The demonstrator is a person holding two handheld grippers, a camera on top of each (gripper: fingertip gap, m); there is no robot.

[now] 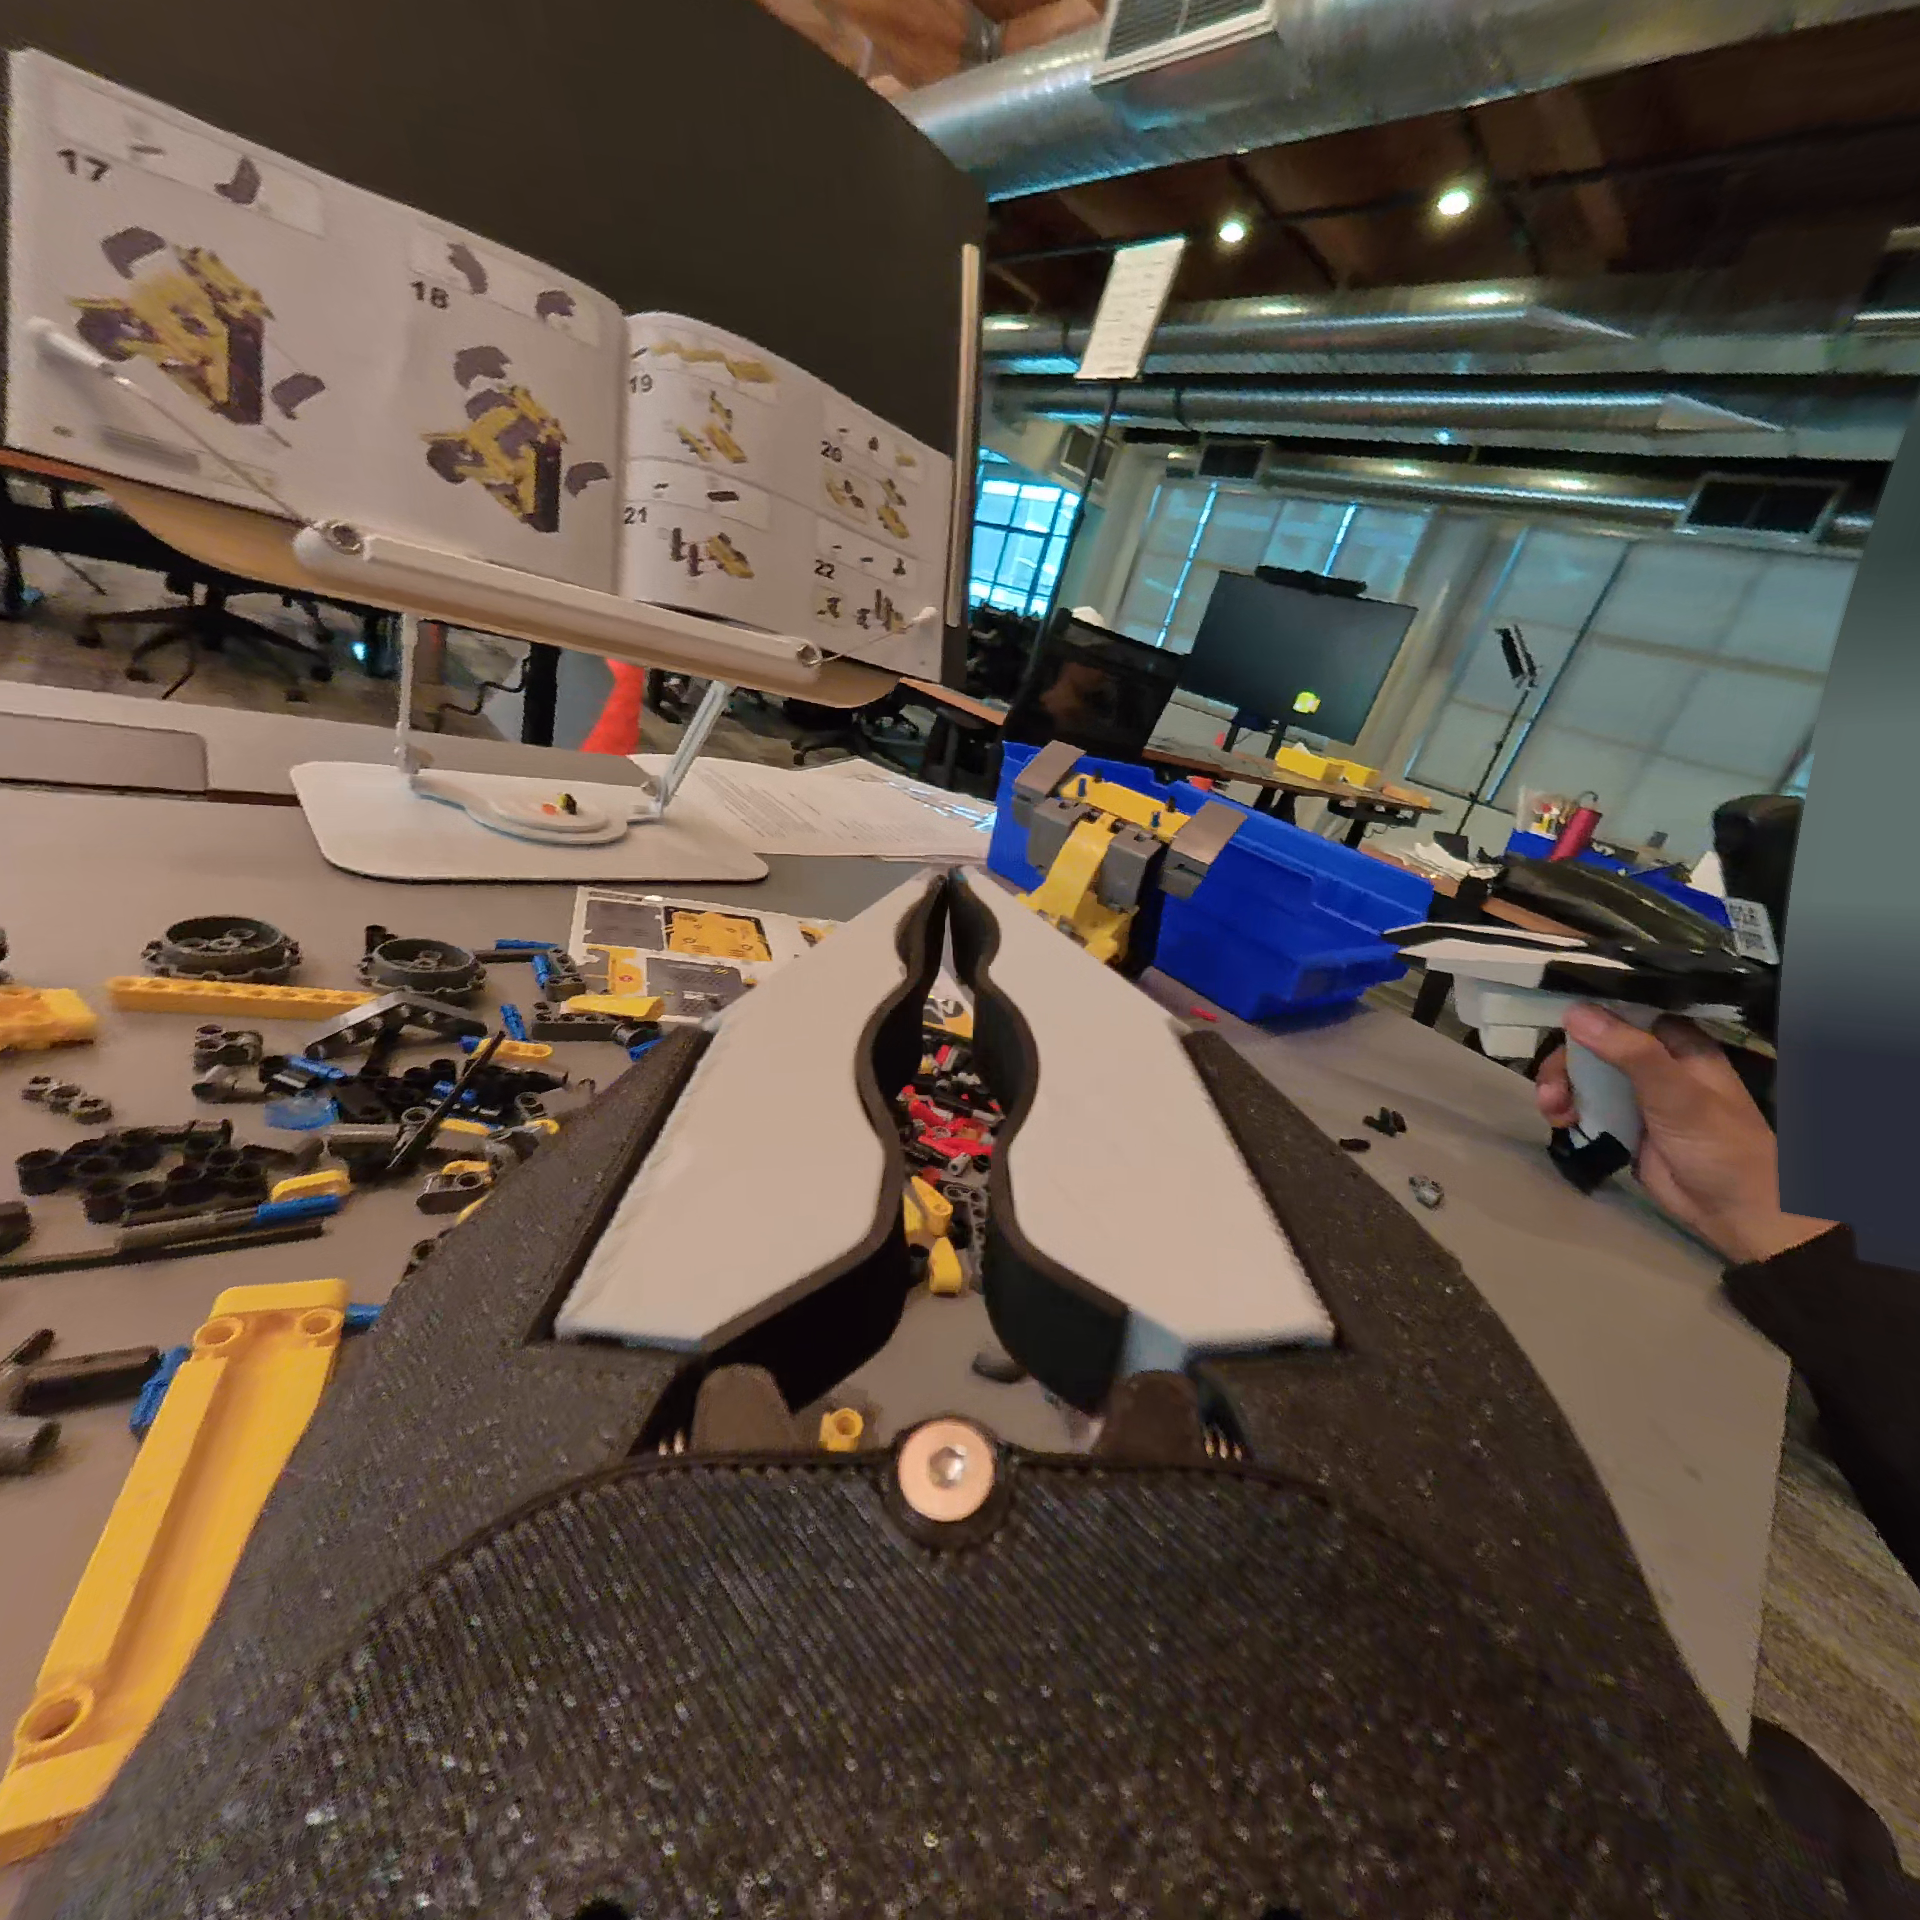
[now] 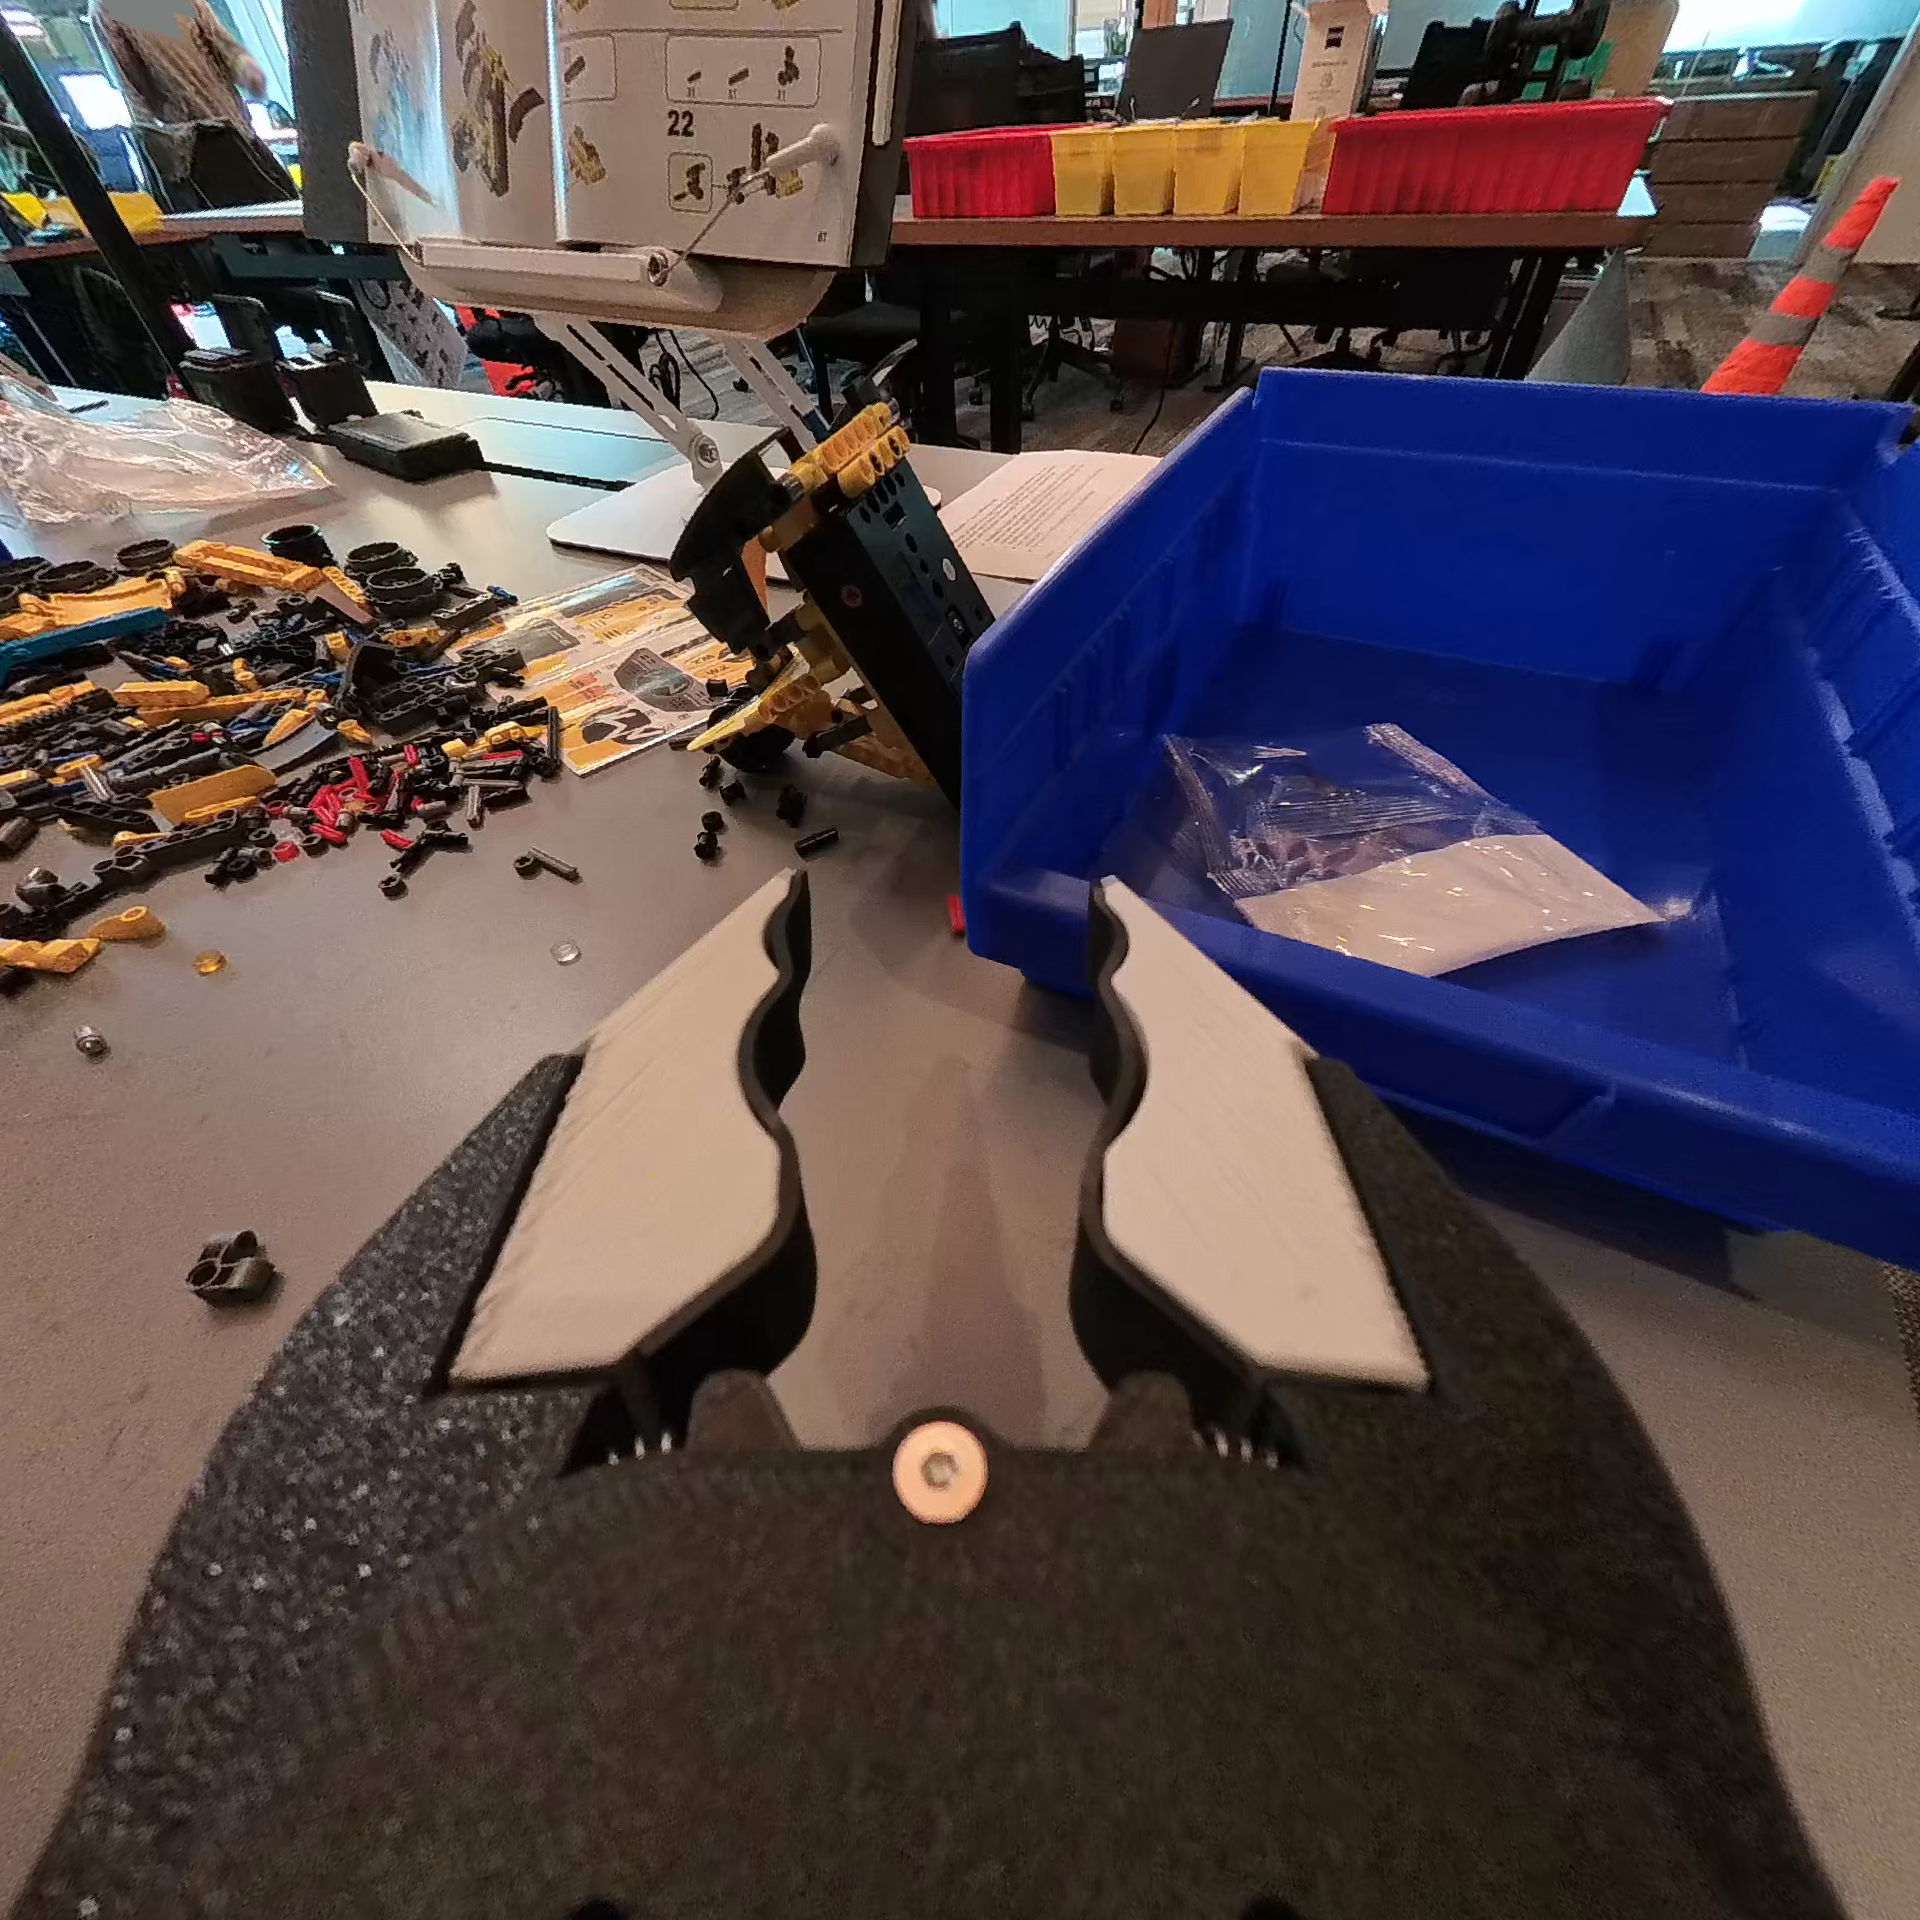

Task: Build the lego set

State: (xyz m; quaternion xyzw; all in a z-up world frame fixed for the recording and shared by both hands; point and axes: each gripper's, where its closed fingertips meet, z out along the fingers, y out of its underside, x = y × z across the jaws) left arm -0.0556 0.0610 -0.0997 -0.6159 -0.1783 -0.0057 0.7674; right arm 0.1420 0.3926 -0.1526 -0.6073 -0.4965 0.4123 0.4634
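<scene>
My left gripper (image 1: 948,883) is shut with its tips touching and nothing visible between them, held above the loose pieces. A pile of black, yellow, blue and red lego pieces (image 1: 312,1091) covers the grey table; it also shows in the right wrist view (image 2: 260,707). The partly built yellow and black model (image 2: 831,623) leans tilted against the blue bin (image 2: 1455,1049); the left wrist view shows the model (image 1: 1101,852) just beyond my left tips. My right gripper (image 2: 951,894) is open and empty, low over bare table in front of the bin's corner.
The open instruction booklet (image 1: 416,364) sits on a white stand behind the pieces. A sticker sheet (image 2: 613,665) lies by the model. A clear plastic bag (image 2: 1403,842) lies in the bin. A black connector (image 2: 231,1268) lies left of my right gripper. A hand (image 1: 1662,1122) holds the right gripper (image 1: 1397,945). My hands' fingertips stand some 40 cm from each other. The black connector (image 2: 231,1268) is closer to my right gripper, around 15 cm from its tips; the left tips are 30 cm off.
</scene>
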